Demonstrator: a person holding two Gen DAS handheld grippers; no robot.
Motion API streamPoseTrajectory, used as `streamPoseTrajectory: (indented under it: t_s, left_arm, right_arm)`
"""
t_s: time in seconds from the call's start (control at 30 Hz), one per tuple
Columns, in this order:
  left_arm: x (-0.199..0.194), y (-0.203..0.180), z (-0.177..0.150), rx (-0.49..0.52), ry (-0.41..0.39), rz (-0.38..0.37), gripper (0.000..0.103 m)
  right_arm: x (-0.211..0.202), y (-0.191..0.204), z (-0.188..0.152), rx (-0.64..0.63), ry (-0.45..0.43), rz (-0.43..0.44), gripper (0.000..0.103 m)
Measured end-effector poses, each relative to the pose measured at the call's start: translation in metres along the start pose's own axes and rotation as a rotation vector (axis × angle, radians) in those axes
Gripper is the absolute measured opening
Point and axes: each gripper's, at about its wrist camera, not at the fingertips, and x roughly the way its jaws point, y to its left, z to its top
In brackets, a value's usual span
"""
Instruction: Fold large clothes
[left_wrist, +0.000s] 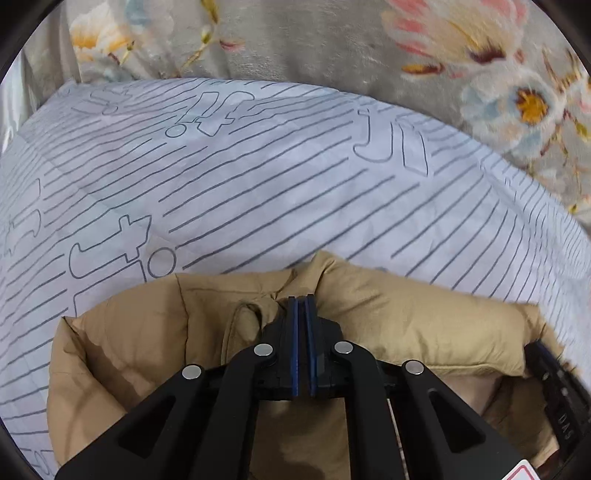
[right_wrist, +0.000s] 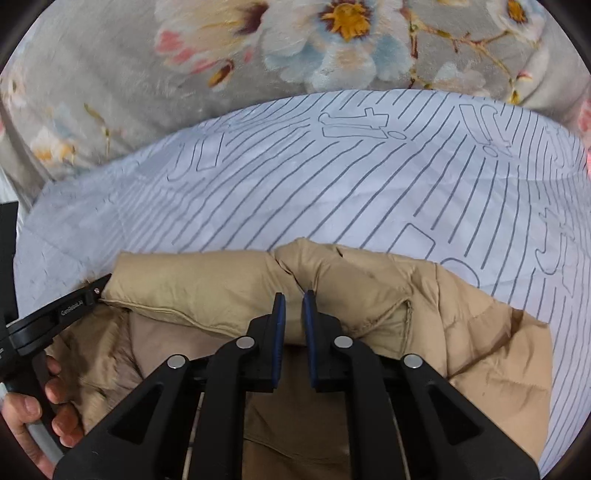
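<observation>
A tan padded jacket (left_wrist: 406, 325) lies bunched on a white sheet with thin dark stripes (left_wrist: 258, 184). My left gripper (left_wrist: 303, 298) is shut on a gathered fold of the jacket, which puckers at its tips. In the right wrist view the jacket (right_wrist: 203, 288) shows a thick rolled edge. My right gripper (right_wrist: 293, 295) is shut on that edge, with tan fabric filling the narrow slot between its blue pads. The left gripper (right_wrist: 96, 288) also shows at the left, pinching the same edge, held by a person's hand (right_wrist: 33, 410). The right gripper's body (left_wrist: 554, 373) shows at the far right of the left wrist view.
The striped sheet (right_wrist: 332, 184) spreads beyond the jacket in both views. Behind it lies a grey plush blanket with large flowers (left_wrist: 332, 40) (right_wrist: 110, 74). A dark flat object (right_wrist: 7, 236) stands at the left edge of the right wrist view.
</observation>
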Motion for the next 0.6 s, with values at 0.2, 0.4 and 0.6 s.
streamPoseTrajectory:
  t_s: [0.2, 0.4, 0.6]
  left_arm:
    - [0.007, -0.004, -0.011, 0.032, -0.046, 0.036, 0.007]
    - [0.008, -0.007, -0.013, 0.041, -0.077, 0.049, 0.007]
    - [0.009, -0.007, -0.014, 0.034, -0.085, 0.043, 0.007]
  right_arm:
    - [0.016, -0.009, -0.009, 0.055, 0.019, 0.041, 0.008]
    - [0.022, 0.003, -0.012, 0.006, -0.012, -0.034, 0.007]
    - [0.024, 0.007, -0.011, -0.019, -0.025, -0.072, 0.007]
